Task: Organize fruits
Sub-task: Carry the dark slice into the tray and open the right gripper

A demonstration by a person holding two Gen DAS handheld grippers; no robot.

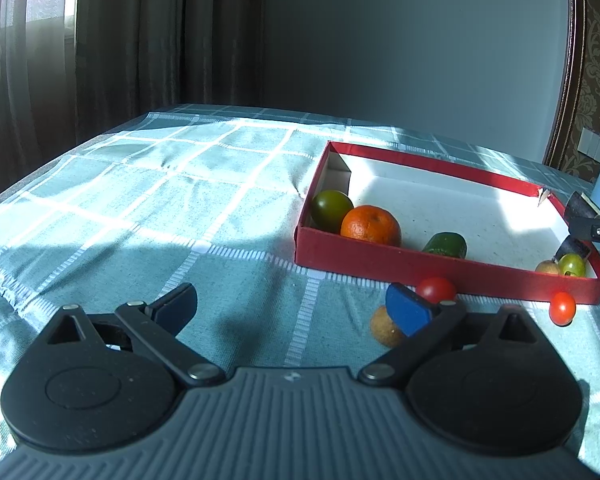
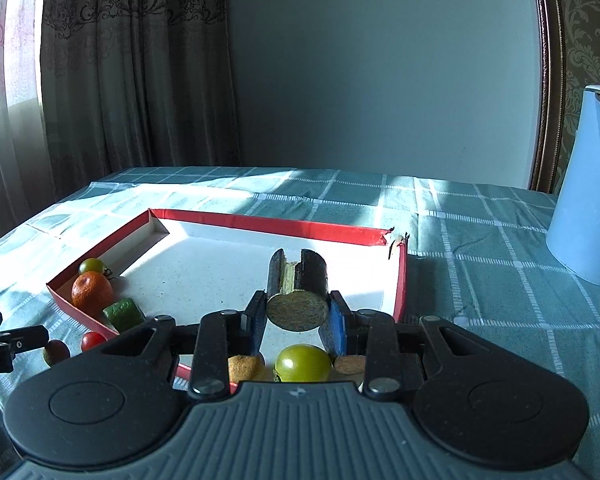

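Observation:
A red box [image 1: 420, 270] with a white floor lies on the checked cloth. In it are a green tomato [image 1: 331, 209], an orange [image 1: 371, 224], a green cucumber piece [image 1: 445, 245], a small tan fruit [image 1: 547, 267] and a small green tomato [image 1: 573, 265]. My left gripper [image 1: 296, 306] is open and empty over the cloth before the box; a brown fruit [image 1: 385, 326] and a red tomato [image 1: 436, 289] lie by its right finger. My right gripper [image 2: 297, 322] is shut on a dark cucumber piece [image 2: 298, 290] above the box's near right corner, over a green tomato [image 2: 303, 363].
Another red tomato [image 1: 562, 308] lies outside the box's front wall. A light blue jug [image 2: 588, 188] stands to the right of the box. Curtains hang behind the table's far left edge. The red box also shows in the right wrist view [image 2: 400, 280].

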